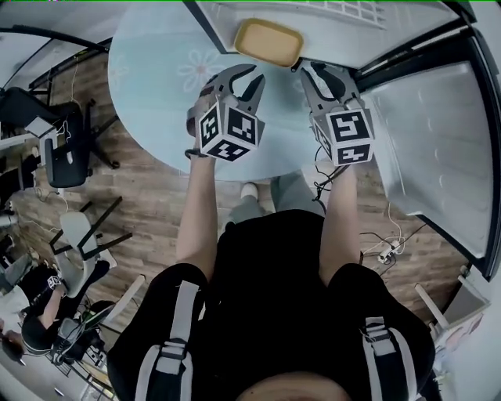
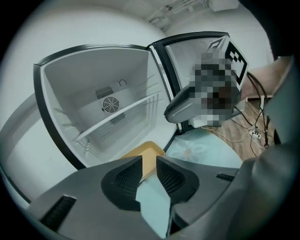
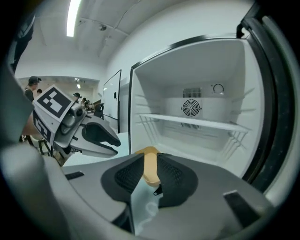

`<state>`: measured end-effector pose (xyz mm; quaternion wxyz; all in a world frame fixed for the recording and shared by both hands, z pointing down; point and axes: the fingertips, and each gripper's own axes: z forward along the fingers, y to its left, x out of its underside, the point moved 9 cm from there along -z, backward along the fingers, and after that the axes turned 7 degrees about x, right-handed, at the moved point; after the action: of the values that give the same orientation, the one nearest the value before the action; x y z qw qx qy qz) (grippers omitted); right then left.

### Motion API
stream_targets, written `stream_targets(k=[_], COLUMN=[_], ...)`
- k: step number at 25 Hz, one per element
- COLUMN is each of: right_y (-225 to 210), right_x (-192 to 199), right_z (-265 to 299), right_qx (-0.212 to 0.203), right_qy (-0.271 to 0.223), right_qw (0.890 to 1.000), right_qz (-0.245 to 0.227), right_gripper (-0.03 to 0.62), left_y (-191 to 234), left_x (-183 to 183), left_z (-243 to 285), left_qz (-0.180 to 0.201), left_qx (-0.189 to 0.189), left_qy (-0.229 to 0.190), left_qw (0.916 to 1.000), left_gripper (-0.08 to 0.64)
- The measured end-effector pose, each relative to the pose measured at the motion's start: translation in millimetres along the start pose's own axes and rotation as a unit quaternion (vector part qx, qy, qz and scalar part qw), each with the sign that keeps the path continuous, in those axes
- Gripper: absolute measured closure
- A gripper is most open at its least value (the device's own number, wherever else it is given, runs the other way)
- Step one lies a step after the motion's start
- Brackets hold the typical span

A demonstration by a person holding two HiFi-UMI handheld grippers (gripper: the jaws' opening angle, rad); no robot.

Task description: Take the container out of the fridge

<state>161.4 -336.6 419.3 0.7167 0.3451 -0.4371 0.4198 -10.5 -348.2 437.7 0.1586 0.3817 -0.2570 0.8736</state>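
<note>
A shallow yellow container (image 1: 268,41) lies on the pale blue round table (image 1: 149,70), right at the mouth of the open mini fridge (image 1: 313,9). Both grippers hover side by side a short way back from it. My left gripper (image 1: 244,86) is open with nothing between its pads; in the left gripper view the container (image 2: 149,154) shows beyond the gap of that gripper (image 2: 149,174). My right gripper (image 1: 325,81) is open too, and the container (image 3: 150,161) appears past its jaws (image 3: 150,177), untouched.
The fridge door (image 1: 438,141) stands swung open at the right. Inside the fridge (image 3: 197,112) there is a bare wire shelf (image 2: 117,119) and a fan grille. Chairs (image 1: 66,160) and cables (image 1: 380,247) sit on the wooden floor around the table.
</note>
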Motion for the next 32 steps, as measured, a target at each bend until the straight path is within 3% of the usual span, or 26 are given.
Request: stream_targets(k=[7, 15, 19, 32], right_y=[5, 29, 40, 39], right_x=[9, 36, 56, 70], right_z=[45, 97, 118, 140], right_qx=[-0.028, -0.092, -0.105, -0.079], right_qy=[0.063, 0.145, 0.165, 0.162], right_qw=[0.991, 0.952, 0.938, 0.92], right_qz=[-0.111, -0.252, -0.285, -0.349], right_gripper=[0.488, 0.477, 0.477, 0.544], left_y=[20, 28, 28, 29], left_x=[23, 43, 56, 66], left_z=[41, 77, 89, 123], left_qz=[0.036, 0.066, 0.064, 0.055], left_qx=[0.012, 0.013, 0.013, 0.009], left_qy=[0.044, 0.091, 0.112, 0.117], left_qw=[0.9983, 0.9936, 0.9916, 0.9916], left_gripper=[0.449, 0.433, 0.433, 0.426])
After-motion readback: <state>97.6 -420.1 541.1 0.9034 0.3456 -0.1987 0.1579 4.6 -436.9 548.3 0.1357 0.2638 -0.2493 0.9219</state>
